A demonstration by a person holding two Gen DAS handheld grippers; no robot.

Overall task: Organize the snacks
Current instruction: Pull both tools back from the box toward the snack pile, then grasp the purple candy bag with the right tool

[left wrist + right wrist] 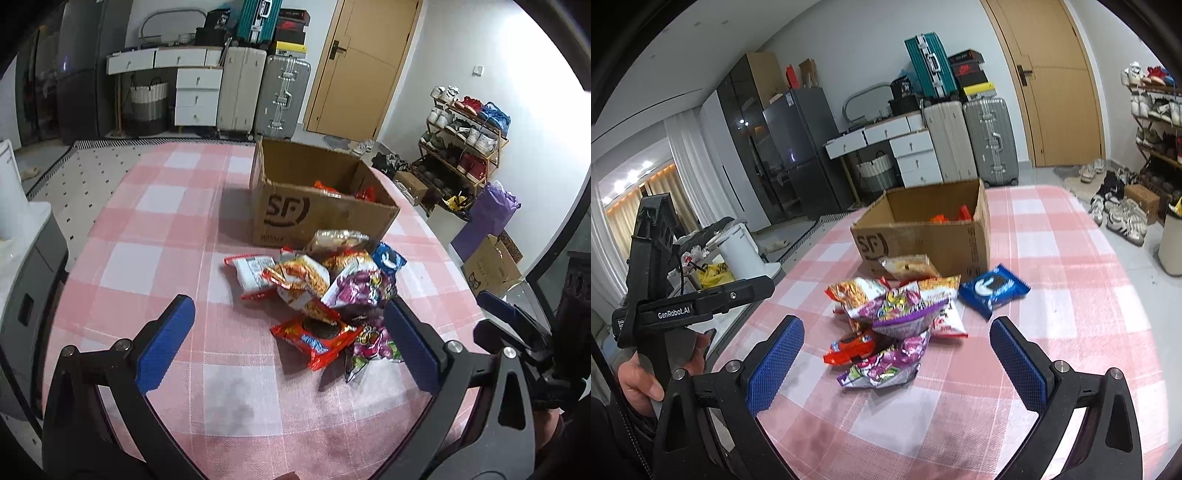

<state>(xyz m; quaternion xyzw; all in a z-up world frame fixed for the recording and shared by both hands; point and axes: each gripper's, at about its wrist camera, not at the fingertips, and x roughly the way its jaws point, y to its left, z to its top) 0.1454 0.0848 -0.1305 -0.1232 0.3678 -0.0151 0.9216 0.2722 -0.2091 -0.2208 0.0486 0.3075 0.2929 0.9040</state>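
Observation:
A pile of snack packs lies on the pink checked tablecloth [147, 258] in front of an open cardboard box [321, 218] [923, 240]. It holds a red cookie pack [317, 338] [849, 347], purple packs [362, 284] [897, 310], an orange noodle-snack bag [303, 280] and a blue cookie pack [388, 260] [993, 290]. A clear bread pack [338, 240] [908, 266] leans against the box. Orange packs [325, 186] [945, 218] show inside it. My left gripper [288, 302] is open just short of the pile. My right gripper [895, 323] is open too, nothing between its fingers.
A hand [639, 384] holds the left gripper's handle at the table's left edge. Suitcases [258, 92], white drawers [195, 96] and a door [362, 66] stand behind the table. A shoe rack [461, 140] and floor boxes [491, 266] are on the right.

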